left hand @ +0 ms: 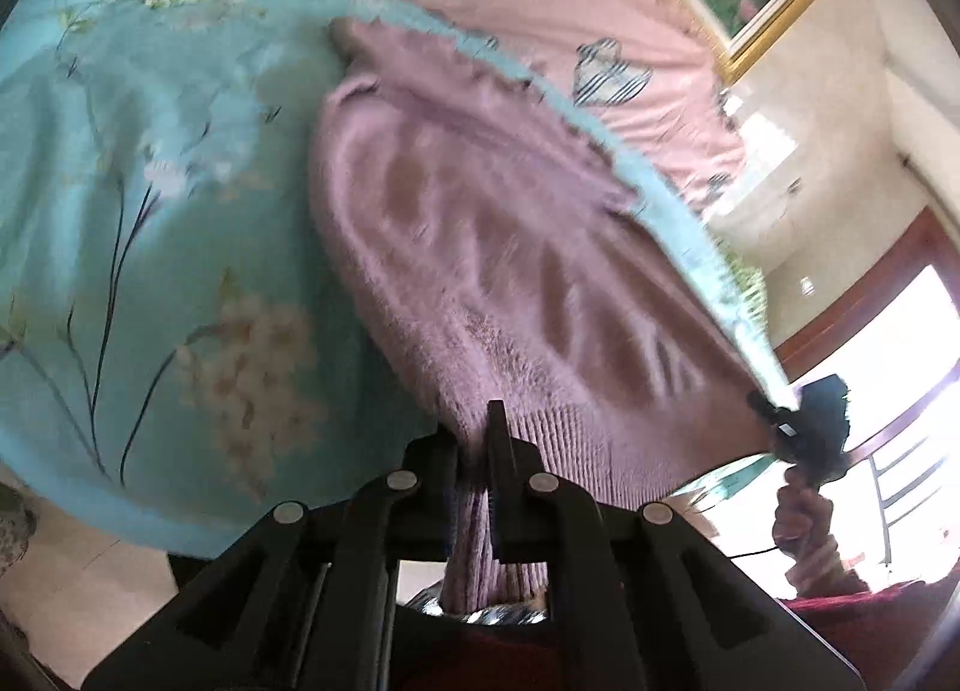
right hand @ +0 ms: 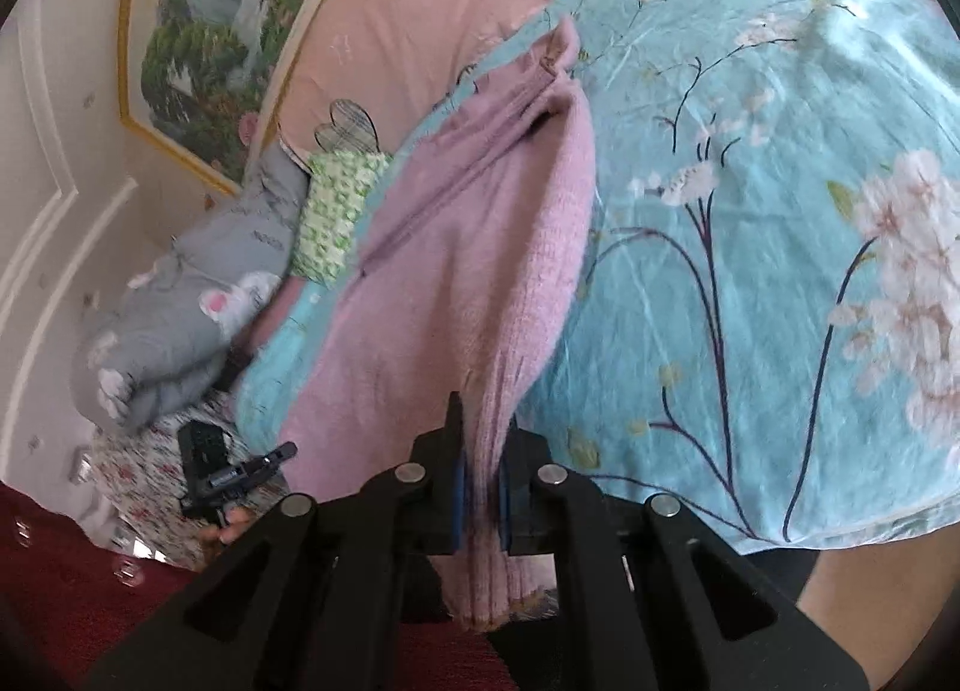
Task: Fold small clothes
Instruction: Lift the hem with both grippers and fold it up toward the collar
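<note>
Blue floral bedsheet (right hand: pixel 750 271); both jaws clamp pink sweater (left hand: pixel 480 247) hem.

Both views lit by daylight; in the left wrist view the window (left hand: pixel 900 391) at right is blown out to white glare, washing detail around it. Motion blur smears the pink knit garment (left hand: pixel 480 247) and the turquoise floral sheet (left hand: pixel 150 199) there; the right wrist view is sharper, with the sheet's print crisp at right, softer at left. Strong fisheye bending and black vignette at every corner; shadows soft
</note>
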`<state>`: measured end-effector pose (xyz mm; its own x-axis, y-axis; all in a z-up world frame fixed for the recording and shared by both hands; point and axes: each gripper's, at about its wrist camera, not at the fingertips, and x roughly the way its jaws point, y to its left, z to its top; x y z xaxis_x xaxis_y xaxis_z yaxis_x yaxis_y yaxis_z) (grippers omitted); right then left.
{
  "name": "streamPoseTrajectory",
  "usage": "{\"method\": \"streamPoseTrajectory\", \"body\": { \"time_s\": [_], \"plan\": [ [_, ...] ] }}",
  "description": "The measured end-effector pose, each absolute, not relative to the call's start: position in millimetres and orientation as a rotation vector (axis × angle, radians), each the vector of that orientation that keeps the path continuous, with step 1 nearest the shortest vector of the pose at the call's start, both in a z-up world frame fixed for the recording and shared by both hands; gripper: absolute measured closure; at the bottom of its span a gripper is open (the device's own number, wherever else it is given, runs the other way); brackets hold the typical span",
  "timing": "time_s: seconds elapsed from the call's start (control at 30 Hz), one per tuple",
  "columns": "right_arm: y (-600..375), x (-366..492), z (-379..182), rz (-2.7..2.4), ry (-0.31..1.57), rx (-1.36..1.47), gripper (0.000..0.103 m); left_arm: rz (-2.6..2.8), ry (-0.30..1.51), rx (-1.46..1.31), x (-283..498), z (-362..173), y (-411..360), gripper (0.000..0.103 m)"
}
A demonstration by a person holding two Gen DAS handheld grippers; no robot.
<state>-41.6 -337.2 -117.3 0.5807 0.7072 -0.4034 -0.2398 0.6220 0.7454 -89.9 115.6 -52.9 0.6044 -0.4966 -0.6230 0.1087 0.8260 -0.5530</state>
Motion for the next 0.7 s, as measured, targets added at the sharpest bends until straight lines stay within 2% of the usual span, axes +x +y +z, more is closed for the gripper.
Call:
{"method": "streamPoseTrajectory", "body": {
  "time_s": [0.23,0.4,0.7],
  "plan": [
    [-328,-26,-97,0.695,0.692,0.738,0.095,-0.403,0.753,-0.531,-65,-15,120,0.098],
    [-324,4,-65,0.765,0.572,0.79,0.095,-0.399,0.646,-0.513,-33,18,129,0.098],
    [-314,120,-19,0.765,0.498,0.812,0.095,-0.319,0.498,-0.529,79,63,153,0.098]
  ]
}}
